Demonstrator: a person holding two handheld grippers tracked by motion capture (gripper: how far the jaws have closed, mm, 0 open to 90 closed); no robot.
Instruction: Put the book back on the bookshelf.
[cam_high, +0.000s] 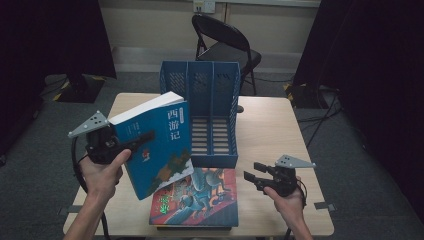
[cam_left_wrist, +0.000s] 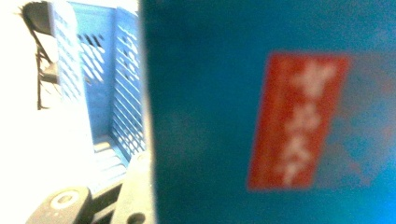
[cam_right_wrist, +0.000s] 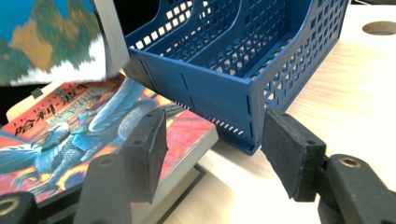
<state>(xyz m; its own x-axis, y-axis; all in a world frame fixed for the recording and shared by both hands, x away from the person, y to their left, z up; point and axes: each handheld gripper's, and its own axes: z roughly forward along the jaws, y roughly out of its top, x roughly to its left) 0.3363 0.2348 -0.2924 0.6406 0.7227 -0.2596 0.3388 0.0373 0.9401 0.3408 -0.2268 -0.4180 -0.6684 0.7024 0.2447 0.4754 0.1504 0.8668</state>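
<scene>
A thick blue book with a red label hangs tilted above the table's left side, its white page edge up. My left gripper is shut on it, one jaw lying across the cover and the other hidden behind it. Partly under it, a red and blue illustrated book lies flat on the table at the front. Right of that book my right gripper stands open with nothing between its pads. A blue file rack with three slots stands behind the books.
The wooden table has bare surface to the right of the rack. A black folding chair stands beyond the far edge. Dark curtains hang at both sides of the room.
</scene>
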